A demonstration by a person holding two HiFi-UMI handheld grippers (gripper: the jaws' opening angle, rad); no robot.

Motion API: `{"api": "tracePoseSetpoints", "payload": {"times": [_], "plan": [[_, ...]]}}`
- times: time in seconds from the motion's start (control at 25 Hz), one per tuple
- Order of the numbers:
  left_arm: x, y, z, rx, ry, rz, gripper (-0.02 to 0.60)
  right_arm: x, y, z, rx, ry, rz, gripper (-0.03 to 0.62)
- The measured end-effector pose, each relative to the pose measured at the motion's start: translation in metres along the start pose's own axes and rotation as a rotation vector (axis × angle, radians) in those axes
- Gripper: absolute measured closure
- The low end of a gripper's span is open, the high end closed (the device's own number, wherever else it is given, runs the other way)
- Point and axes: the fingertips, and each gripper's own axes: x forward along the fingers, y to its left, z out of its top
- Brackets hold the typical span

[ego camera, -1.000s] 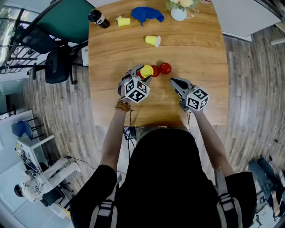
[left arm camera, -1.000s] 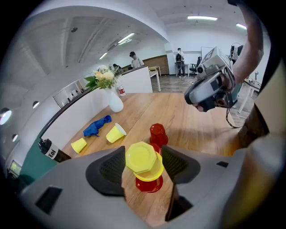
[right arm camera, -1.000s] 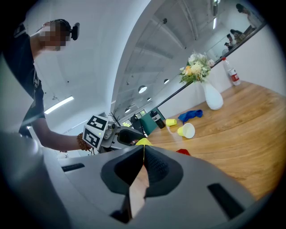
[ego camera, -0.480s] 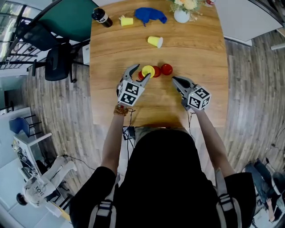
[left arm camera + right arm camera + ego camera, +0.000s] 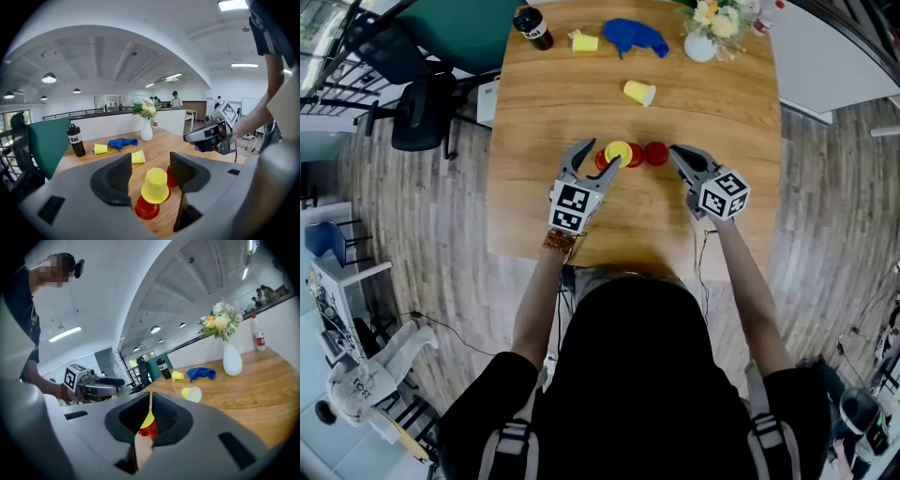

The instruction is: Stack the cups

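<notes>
An upside-down yellow cup (image 5: pixel 155 185) sits tilted on an upside-down red cup (image 5: pixel 146 210) at mid-table. A second red cup (image 5: pixel 655 153) stands just to its right. My left gripper (image 5: pixel 595 157) is open, and its jaws stand a little back from the yellow cup (image 5: pixel 618 152) on either side, with no pad pressing on it. The right gripper (image 5: pixel 677 153) is just right of the second red cup and holds nothing. Its jaws are together but for a thin slit, having just eased apart slightly. Through the slit show slivers of the stack (image 5: pixel 149 425).
A yellow cup (image 5: pixel 639 92) lies on its side farther back on the wooden table (image 5: pixel 722 112). Along the far edge are another yellow cup (image 5: pixel 585 42), a blue cloth (image 5: pixel 635 36), a black bottle (image 5: pixel 532 26) and a vase of flowers (image 5: pixel 703 42).
The left gripper has rolled and lifted, and the yellow cup now rests on the red cup. The right gripper has moved forward until level with the second red cup.
</notes>
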Motion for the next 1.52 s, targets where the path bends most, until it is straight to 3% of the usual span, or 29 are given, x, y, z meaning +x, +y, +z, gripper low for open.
{"api": "tracePoseSetpoints", "payload": {"times": [0.4, 0.96, 1.24, 1.52], "plan": [[-0.026, 0.002, 0.000, -0.112, -0.064, 0.071, 0.314, 0.050, -0.040, 0.017, -0.029, 0.095, -0.037, 0.553], [-0.049, 0.023, 0.004, -0.137, -0.117, 0.120, 0.314, 0.117, -0.116, 0.010, 0.040, 0.225, -0.105, 0.534], [-0.053, 0.026, -0.002, -0.144, -0.115, 0.135, 0.315, 0.144, -0.120, 0.002, 0.074, 0.281, -0.095, 0.507], [-0.062, 0.029, -0.011, -0.155, -0.096, 0.146, 0.314, 0.159, -0.135, 0.002, 0.161, 0.289, -0.169, 0.482]]}}
